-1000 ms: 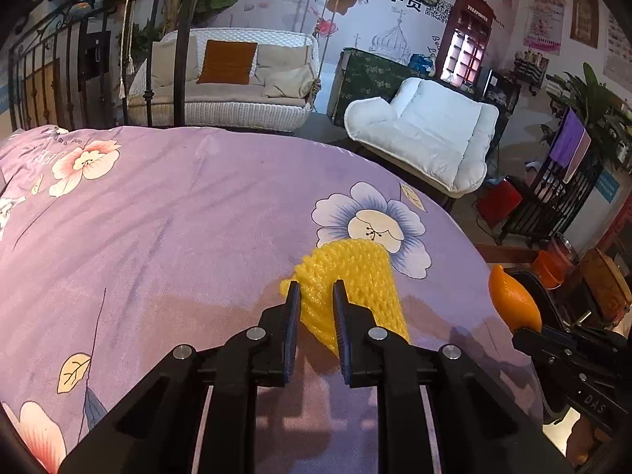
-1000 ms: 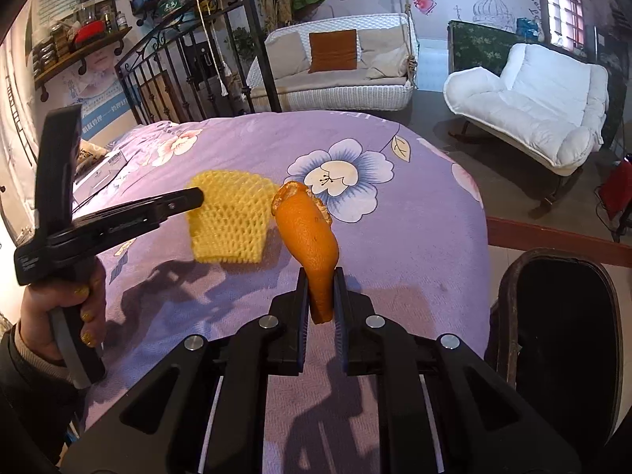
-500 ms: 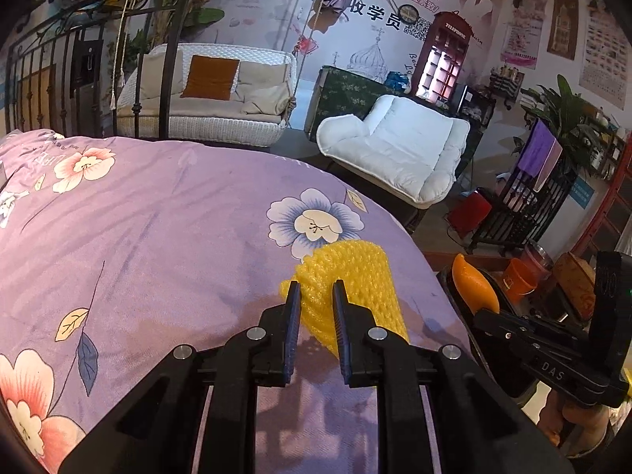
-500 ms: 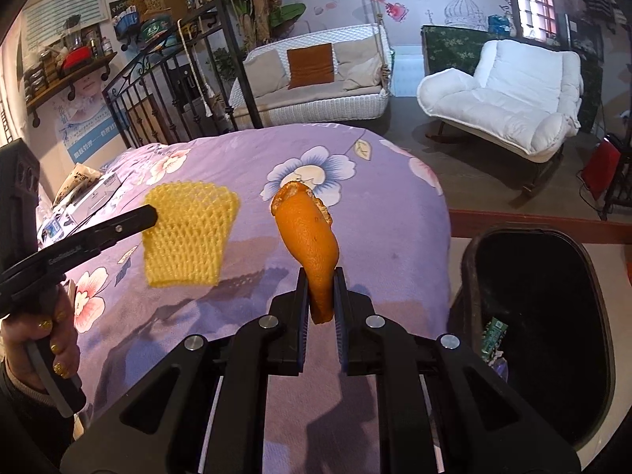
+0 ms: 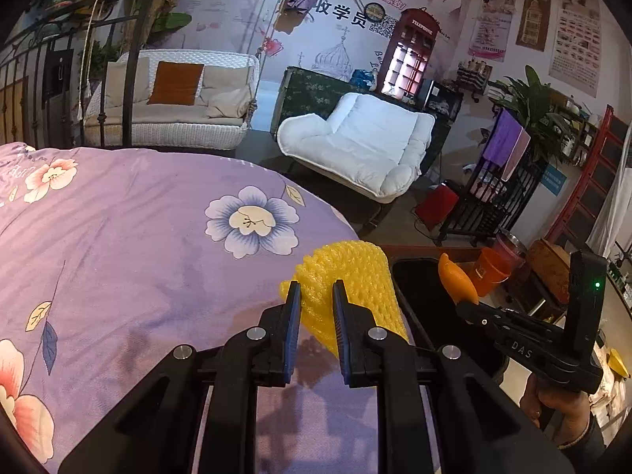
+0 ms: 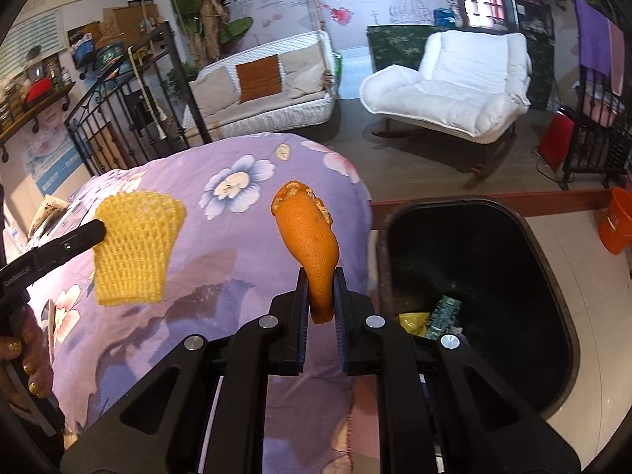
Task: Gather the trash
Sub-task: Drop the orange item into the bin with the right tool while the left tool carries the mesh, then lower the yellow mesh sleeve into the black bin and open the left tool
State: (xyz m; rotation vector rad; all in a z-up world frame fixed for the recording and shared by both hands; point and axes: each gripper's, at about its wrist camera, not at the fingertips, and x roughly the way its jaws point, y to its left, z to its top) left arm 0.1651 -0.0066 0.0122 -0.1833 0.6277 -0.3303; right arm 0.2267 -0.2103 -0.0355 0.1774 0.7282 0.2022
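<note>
My left gripper point(image 5: 315, 290) is shut on a yellow foam fruit net point(image 5: 347, 276) and holds it in the air at the right edge of the purple flowered bed point(image 5: 138, 245). The net also shows in the right wrist view point(image 6: 134, 249). My right gripper point(image 6: 319, 276) is shut on an orange peel point(image 6: 308, 233), held upright above the bed's edge beside a black trash bin point(image 6: 553, 276). The peel point(image 5: 456, 280) and the right gripper point(image 5: 464, 308) show in the left wrist view, above the bin point(image 5: 418, 288). The bin holds some scraps point(image 6: 430, 316).
A white armchair point(image 6: 454, 91) and a wicker sofa point(image 6: 268, 94) stand beyond the bed. An orange bucket point(image 6: 616, 221) sits on the floor right of the bin. A black metal railing point(image 6: 130, 118) stands behind the bed.
Both grippers have moved right with their loads, towards the bed's edge. The bin has come into fuller view in both views.
</note>
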